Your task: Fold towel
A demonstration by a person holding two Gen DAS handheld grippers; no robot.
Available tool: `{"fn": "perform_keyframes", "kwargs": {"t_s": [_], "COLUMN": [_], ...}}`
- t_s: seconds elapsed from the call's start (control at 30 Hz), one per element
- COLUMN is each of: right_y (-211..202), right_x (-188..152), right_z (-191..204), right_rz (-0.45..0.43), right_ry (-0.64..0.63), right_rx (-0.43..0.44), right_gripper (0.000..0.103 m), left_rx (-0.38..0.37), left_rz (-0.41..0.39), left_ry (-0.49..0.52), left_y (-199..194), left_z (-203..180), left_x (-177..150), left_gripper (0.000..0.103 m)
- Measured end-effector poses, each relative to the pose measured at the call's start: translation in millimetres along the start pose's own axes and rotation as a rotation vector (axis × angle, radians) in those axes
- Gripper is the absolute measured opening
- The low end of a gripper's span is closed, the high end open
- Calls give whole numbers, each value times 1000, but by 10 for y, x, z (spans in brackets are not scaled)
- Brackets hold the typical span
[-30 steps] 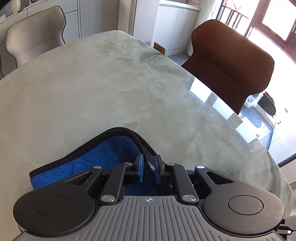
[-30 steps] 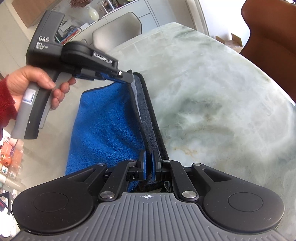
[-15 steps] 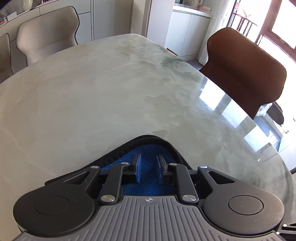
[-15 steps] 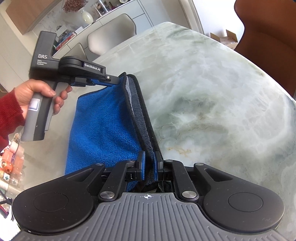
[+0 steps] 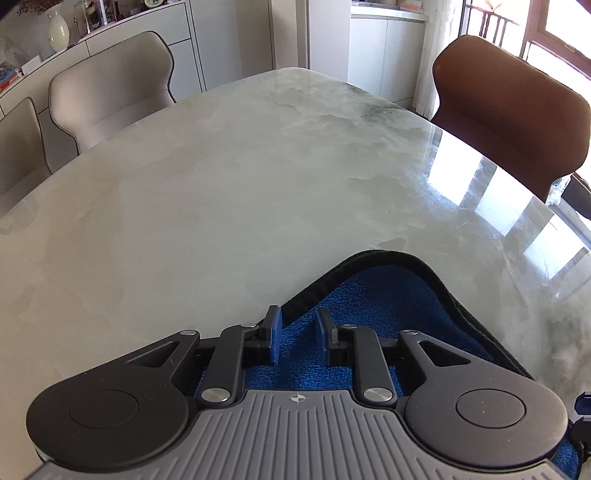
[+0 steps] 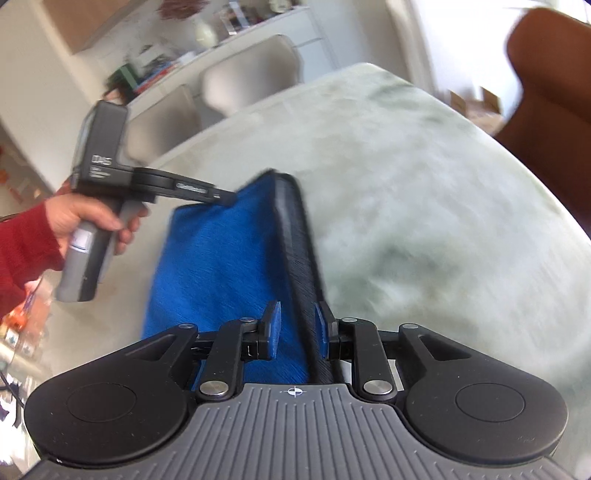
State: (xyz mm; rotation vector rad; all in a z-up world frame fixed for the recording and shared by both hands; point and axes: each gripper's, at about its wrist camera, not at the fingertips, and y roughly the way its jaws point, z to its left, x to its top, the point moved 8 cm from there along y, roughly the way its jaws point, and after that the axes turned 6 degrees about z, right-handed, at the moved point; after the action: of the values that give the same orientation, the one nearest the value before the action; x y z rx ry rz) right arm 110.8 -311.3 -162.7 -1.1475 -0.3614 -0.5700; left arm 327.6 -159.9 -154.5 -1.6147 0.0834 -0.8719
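A blue towel (image 6: 221,266) with a black hem (image 6: 295,236) lies folded on the marble table (image 5: 221,184). My right gripper (image 6: 297,330) hovers at its near end. Its jaws are opening, and the hem runs loose between the pads without being pinched. My left gripper (image 6: 226,197), held by a hand in a red sleeve, sits at the towel's far corner. In the left wrist view that gripper (image 5: 300,334) is opening too, with the towel's corner (image 5: 388,295) lying flat under and beyond its separated pads. The right wrist view is motion-blurred.
Two beige chairs (image 5: 110,85) stand at the table's far left and a brown chair (image 5: 509,110) at its right side. Cabinets with a vase (image 5: 58,31) line the back wall. Bare marble stretches beyond the towel.
Both grippers went from pinching the towel's black hem to standing apart, and the hem dropped onto the table. The left view swung left. The right gripper shifted, blurring its view.
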Motion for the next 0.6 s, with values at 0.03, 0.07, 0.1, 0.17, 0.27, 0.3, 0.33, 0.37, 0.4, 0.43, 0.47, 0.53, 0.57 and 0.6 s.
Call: {"fn": "perform_keyframes", "kwargs": {"t_s": [0.03,0.07,0.1,0.17,0.27,0.3,0.33,0.37,0.4,0.43,0.47,0.53,0.57,0.6], "right_y": [50,125,205,328,528,581,627,688,741,779,814,854,869,884], "right_x": [39,101,169,293,497,548,591,654,707,750,792,855,881,909], "right_z": [31,59,85,126,181,188,193,198,199,191,182,154,131,105], "right_rz": [-1,-1,-1,-9,-24,-25,-25,-27,-29,-33,-36,-45,-48,-50], "right_ry": [-17,-39,-61,-91,-131,-141,-150,-166,-178,-183,-187,-189,-186,-183], "right_rx": [1,-3,-8,-6,2,-2,-6,-12,-19,-26,-33,-47,-56,-65], "right_gripper": [22,22,22,22,22,22,22,23,23,23,23,24,26,27], "left_rx": [-7,-14,-20,-40,-41,-40,-41,-50,-57,-64,-70,-73,-72,-77], "left_rz": [-3,-6,-11,-26,-47,-49,-52,-52,-50,-47,-44,-38,-36,-31], "left_ry": [-3,-6,-3,16,66,75,83,87,89,89,90,99,103,107], "left_y": [-7,-14,-23,-68,-141,-153,-170,-184,-185,-184,-183,-156,-143,-134], "left_z": [21,41,52,70,118,134,161,189,211,232,254,285,295,305], "left_x": [-5,-10,-17,-43,-99,-110,-122,-134,-143,-152,-161,-175,-181,-191], "left_gripper": [25,25,26,26,28,30,31,34,38,40,41,42,43,43]}}
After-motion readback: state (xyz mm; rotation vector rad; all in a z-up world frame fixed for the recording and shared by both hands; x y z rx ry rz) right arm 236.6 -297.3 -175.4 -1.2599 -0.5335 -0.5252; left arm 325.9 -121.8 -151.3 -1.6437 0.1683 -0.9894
